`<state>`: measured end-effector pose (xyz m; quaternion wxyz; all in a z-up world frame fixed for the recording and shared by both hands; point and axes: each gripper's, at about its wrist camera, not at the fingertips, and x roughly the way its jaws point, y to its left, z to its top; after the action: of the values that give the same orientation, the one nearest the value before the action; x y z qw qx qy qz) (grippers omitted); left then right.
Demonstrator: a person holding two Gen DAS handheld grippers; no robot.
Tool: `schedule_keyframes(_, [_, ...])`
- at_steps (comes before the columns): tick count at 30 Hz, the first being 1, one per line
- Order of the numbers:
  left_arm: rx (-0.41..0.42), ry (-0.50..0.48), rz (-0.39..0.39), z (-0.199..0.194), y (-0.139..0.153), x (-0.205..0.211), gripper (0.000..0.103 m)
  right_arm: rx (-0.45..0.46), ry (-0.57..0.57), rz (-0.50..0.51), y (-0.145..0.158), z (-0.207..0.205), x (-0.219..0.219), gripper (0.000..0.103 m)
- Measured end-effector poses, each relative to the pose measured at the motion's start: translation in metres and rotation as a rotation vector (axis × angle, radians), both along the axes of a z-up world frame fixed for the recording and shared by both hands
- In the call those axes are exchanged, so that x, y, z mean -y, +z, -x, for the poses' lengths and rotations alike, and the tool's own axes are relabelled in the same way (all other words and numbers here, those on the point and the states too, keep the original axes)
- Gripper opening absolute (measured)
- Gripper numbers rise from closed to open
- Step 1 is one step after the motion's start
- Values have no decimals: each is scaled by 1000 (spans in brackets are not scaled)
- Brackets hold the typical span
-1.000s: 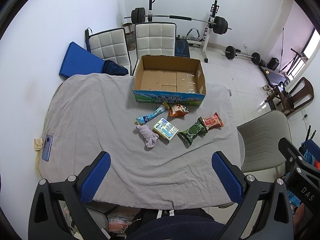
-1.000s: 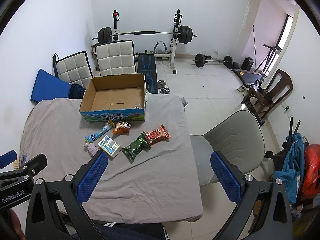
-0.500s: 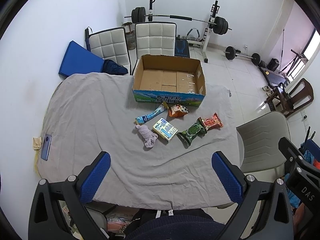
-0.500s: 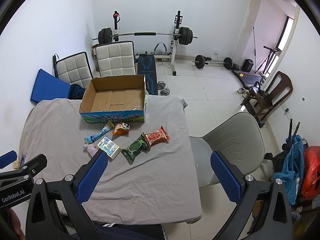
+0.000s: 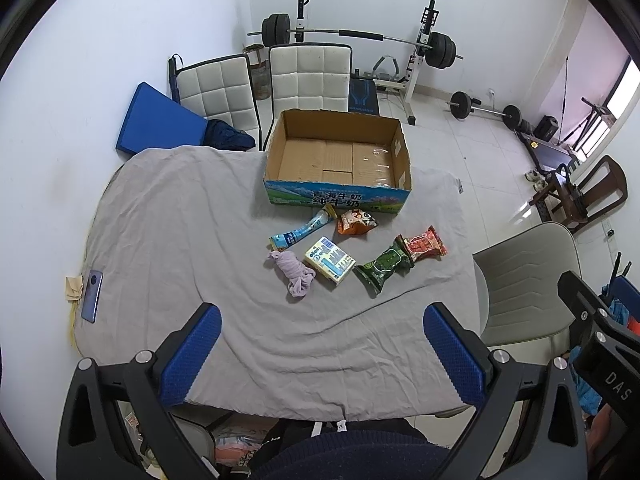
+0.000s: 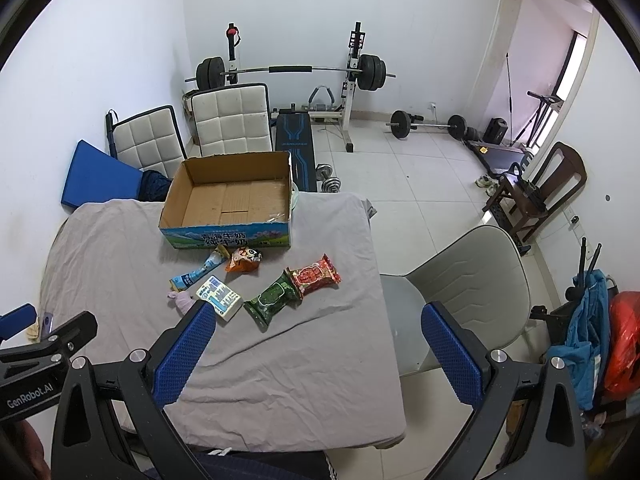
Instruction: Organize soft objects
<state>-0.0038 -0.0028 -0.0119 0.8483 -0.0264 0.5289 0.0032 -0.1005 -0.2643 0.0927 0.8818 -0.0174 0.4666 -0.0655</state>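
Observation:
An empty cardboard box (image 5: 340,156) stands at the far side of the grey-sheeted table (image 5: 180,220); it also shows in the right wrist view (image 6: 232,200). In front of it lie a blue tube pack (image 5: 302,229), an orange snack bag (image 5: 356,222), a red pack (image 5: 425,243), a green pack (image 5: 384,265), a white tissue pack (image 5: 330,261) and a rolled lilac sock (image 5: 294,274). My left gripper (image 5: 320,354) is open and empty, high above the table's near edge. My right gripper (image 6: 314,354) is open and empty, above the near right corner.
A phone (image 5: 92,290) lies at the table's left edge. A grey chair (image 6: 460,280) stands at the right side. Two white padded chairs (image 5: 308,76) and a blue mat (image 5: 160,120) are behind the table. A barbell rack (image 6: 292,70) stands at the back wall.
Both views have shifted only slightly; the objects sit a touch higher in frame. Nothing on the table has moved and both grippers stay open.

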Motion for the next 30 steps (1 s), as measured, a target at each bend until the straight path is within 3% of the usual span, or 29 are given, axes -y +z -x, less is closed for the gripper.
schedule_keyframes(5, [15, 18, 7, -16, -13, -7, 103, -16, -13, -26, -7, -12, 6, 103])
schedule_keyframes(9, [-51, 74, 15, -54, -56, -31, 103, -84, -36, -77, -40, -46, 19, 103])
schedule_keyframes(18, [-291, 209, 112, -122, -195, -87, 103, -384, -118, -226, -203, -149, 35, 103])
schedule_keyframes(19, [-316, 222, 120, -129, -214, -90, 103, -400, -93, -256, -221, -161, 28, 103])
schedule_keyframes(22, [-390, 249, 98, -141, -254, -97, 103, -458, 11, -212, -269, -190, -11, 103])
schedule_keyframes(30, [-511, 312, 98, -140, -316, -122, 103, -647, 341, -47, -391, -234, -139, 101])
